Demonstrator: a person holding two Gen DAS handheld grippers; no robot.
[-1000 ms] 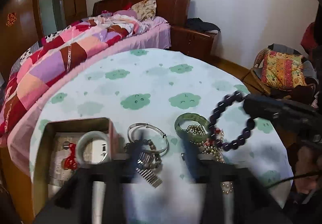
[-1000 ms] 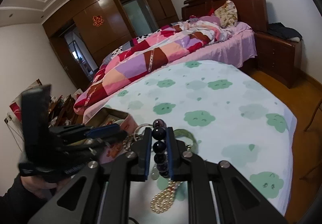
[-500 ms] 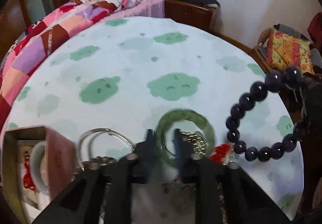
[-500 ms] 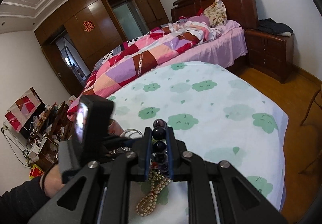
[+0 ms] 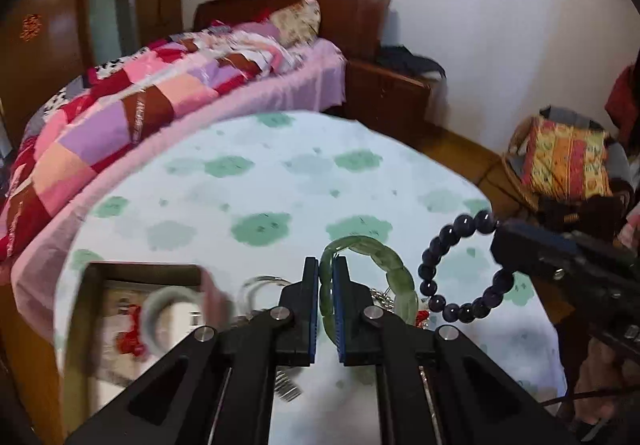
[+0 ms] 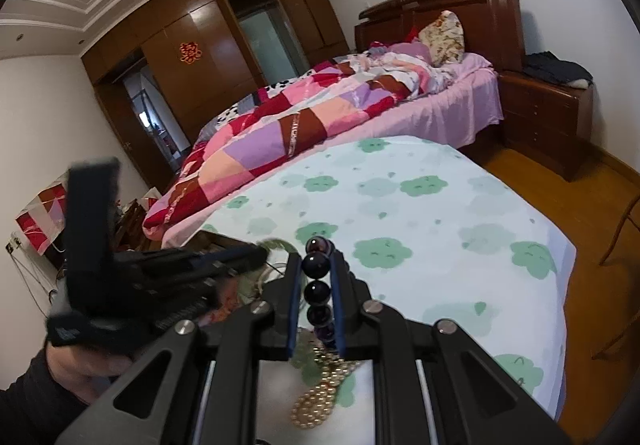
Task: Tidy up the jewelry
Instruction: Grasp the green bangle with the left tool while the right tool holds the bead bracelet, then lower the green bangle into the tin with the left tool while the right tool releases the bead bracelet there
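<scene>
the left gripper [image 5: 326, 285] has just closed on the translucent green jade bangle [image 5: 370, 277] and lifted it off the cloud-print tablecloth [image 5: 280, 173]. the right gripper [image 6: 316, 285] pinches the dark purple bead bracelet [image 5: 456, 269] aloft nearby. both probably go next into the open cardboard box [image 5: 92, 285] at left.

The open box [image 5: 92, 309] at the table's near corner is smeared by motion blur, so the pale ring [image 5: 160, 309] and red bit inside it are only shapes. The silver bangle [image 5: 260, 285] beside it is mostly hidden behind the left gripper [image 5: 326, 273]. From the right gripper's [image 6: 316, 273] camera, the dark bead bracelet [image 6: 318, 291] shows only as a column of beads; its lower loop is lost behind the frame. The gold bead string [image 6: 320, 393] is partly covered too. The person's left hand [image 6: 76, 369] is cut by the picture's edge.
</scene>
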